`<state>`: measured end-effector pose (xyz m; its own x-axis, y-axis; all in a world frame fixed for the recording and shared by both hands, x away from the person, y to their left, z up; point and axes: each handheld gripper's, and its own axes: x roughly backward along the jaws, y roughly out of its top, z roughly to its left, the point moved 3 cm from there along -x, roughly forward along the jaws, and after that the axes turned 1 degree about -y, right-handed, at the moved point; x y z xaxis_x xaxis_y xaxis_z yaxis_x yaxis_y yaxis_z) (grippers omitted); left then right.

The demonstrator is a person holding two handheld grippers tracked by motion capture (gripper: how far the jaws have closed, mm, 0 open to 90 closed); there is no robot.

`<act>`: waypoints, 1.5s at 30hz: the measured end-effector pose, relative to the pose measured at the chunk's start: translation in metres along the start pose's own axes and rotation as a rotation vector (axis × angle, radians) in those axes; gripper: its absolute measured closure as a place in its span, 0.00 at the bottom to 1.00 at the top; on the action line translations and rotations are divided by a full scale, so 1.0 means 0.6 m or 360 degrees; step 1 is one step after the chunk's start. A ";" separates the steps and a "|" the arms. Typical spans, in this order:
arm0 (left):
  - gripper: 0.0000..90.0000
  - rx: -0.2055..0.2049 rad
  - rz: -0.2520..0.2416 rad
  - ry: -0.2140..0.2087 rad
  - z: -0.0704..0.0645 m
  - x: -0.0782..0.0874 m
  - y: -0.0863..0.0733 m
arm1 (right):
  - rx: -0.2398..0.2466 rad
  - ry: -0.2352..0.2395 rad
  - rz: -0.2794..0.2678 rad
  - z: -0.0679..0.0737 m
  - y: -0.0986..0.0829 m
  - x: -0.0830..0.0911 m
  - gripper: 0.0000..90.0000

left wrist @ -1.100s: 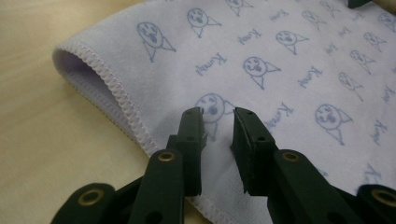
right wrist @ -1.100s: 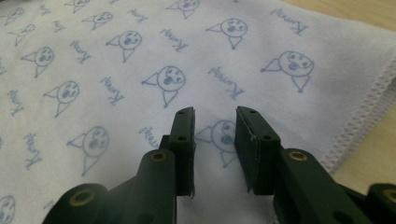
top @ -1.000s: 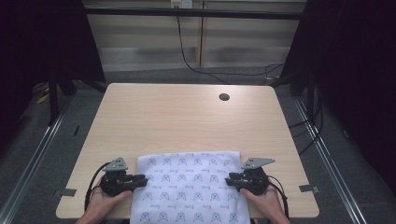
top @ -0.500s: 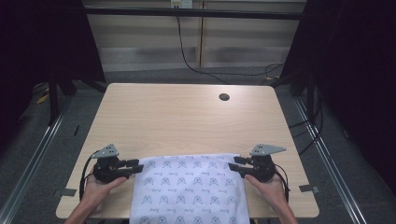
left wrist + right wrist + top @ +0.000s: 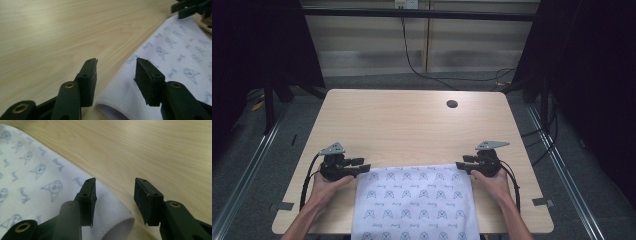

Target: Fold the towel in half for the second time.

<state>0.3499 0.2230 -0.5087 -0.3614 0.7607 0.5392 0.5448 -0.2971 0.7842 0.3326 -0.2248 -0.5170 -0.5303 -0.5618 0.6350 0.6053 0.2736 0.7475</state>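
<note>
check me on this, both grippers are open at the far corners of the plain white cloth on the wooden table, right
Not quite: the cloth is not plain. It is white with a repeated pale blue print, clear in the high view and close up in both gripper views. The rest holds: the left gripper and the right gripper are open, one at each far corner of the cloth, on the wooden table.

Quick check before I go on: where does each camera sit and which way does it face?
High view: above the near side, looking forward and down on the table; forearms, left gripper and right gripper at the cloth.
Left gripper view: rides the left gripper, open fingers over the cloth's corner.
Right gripper view: rides the right gripper, open over the other corner.
All share cloth and table.
</note>
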 end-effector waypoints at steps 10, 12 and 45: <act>0.51 -0.0010 0.0096 -0.0020 -0.001 -0.007 -0.020 | -0.0022 0.0008 0.0051 0.002 -0.015 -0.004 0.67; 0.58 -0.0037 0.0159 -0.0007 -0.002 -0.010 -0.026 | -0.0024 0.0022 0.0048 0.003 -0.015 -0.005 0.81; 0.92 -0.0023 -0.0357 0.0102 0.041 0.029 0.208 | -0.0032 -0.0090 -0.0407 -0.047 0.208 0.079 0.96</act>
<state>0.4302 0.2132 -0.4087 -0.5197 0.7707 0.3688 0.4345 -0.1332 0.8908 0.3998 -0.2391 -0.3992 -0.6995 -0.5659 0.4364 0.4587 0.1126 0.8814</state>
